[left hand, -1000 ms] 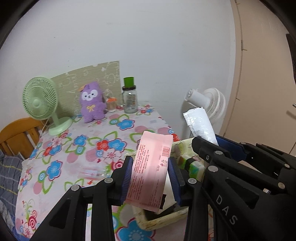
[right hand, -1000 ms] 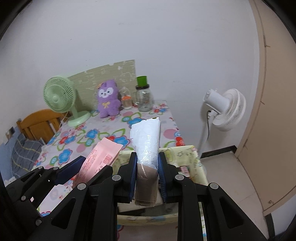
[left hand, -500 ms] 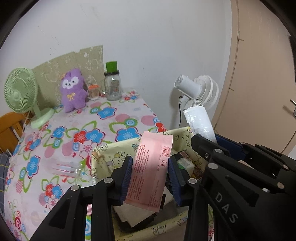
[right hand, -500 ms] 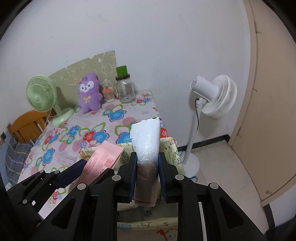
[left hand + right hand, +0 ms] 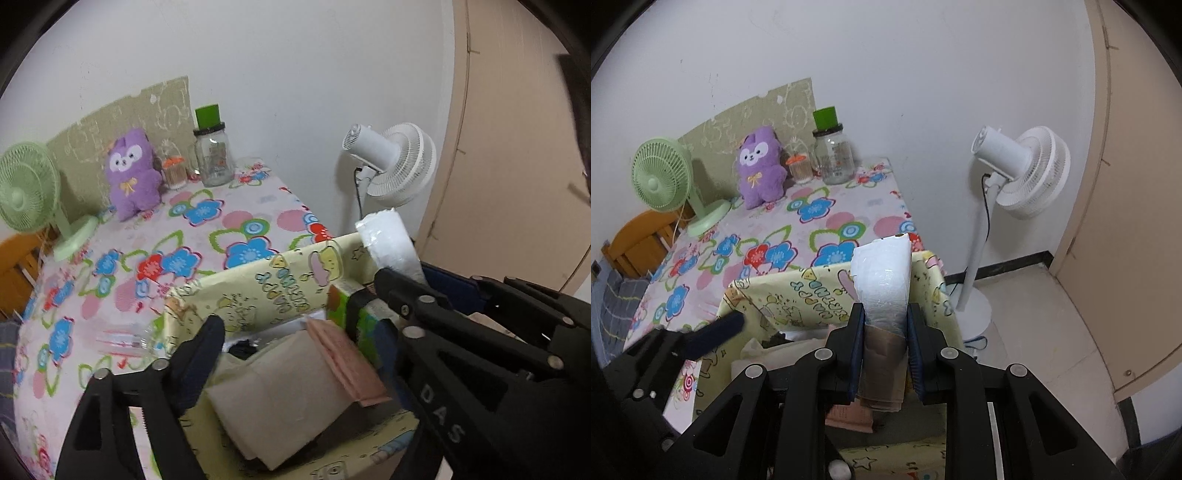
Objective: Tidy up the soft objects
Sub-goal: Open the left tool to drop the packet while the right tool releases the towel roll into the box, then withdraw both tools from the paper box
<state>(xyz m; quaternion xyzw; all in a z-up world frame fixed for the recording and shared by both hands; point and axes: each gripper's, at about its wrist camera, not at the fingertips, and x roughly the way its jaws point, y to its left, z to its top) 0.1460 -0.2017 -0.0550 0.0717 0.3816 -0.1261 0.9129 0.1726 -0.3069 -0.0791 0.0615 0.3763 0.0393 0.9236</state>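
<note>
A yellow cartoon-print fabric box [image 5: 258, 280] stands at the near edge of the flowered table. Over it my left gripper [image 5: 291, 343] is open, its jaws opening wider, nothing pressed between the pads. The pink pack [image 5: 347, 362] lies loose inside the box by the right finger, on top of a beige pack [image 5: 280, 395]. My right gripper [image 5: 885, 314] is shut on a white plastic-wrapped pack [image 5: 882, 273], held upright above the box's right side [image 5: 798, 291]. The pink pack [image 5: 849, 417] shows below it. The left gripper's blue pad [image 5: 716, 332] reaches in from the left.
At the table's back stand a purple plush [image 5: 133, 173], a green desk fan [image 5: 26, 188], a green-lidded glass jar [image 5: 212, 155] and a small orange-topped jar [image 5: 173, 173]. A white standing fan [image 5: 1019, 173] is on the floor at right; a wooden chair [image 5: 639, 240] at left.
The left jaws have opened and the pink pack has dropped from them into the yellow box. Both grippers have come down closer over the box; the right still holds the white pack.
</note>
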